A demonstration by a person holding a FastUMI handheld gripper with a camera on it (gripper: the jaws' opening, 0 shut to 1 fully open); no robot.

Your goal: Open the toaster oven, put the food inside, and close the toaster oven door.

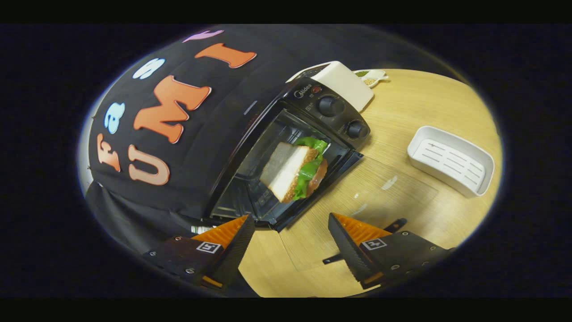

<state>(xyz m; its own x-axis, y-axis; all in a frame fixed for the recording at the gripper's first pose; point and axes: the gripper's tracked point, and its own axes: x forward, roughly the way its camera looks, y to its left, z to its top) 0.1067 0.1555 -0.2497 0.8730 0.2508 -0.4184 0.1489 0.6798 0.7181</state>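
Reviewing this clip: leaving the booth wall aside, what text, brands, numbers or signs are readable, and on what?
Nothing can be quoted with confidence.
Toaster oven, brand word above the knobs: too small to read surely.
Markings beside the knobs: blurred.
Open tool, holding nothing: a square coded marker on each finger, no words.
Small flat item beyond the white appliance: print blurred.

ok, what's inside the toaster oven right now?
Inside the black toaster oven, door open, a sandwich of white bread, lettuce and tomato. The sandwich covers the rack under it. The gripper waits ahead of the oven, jaws open and empty.
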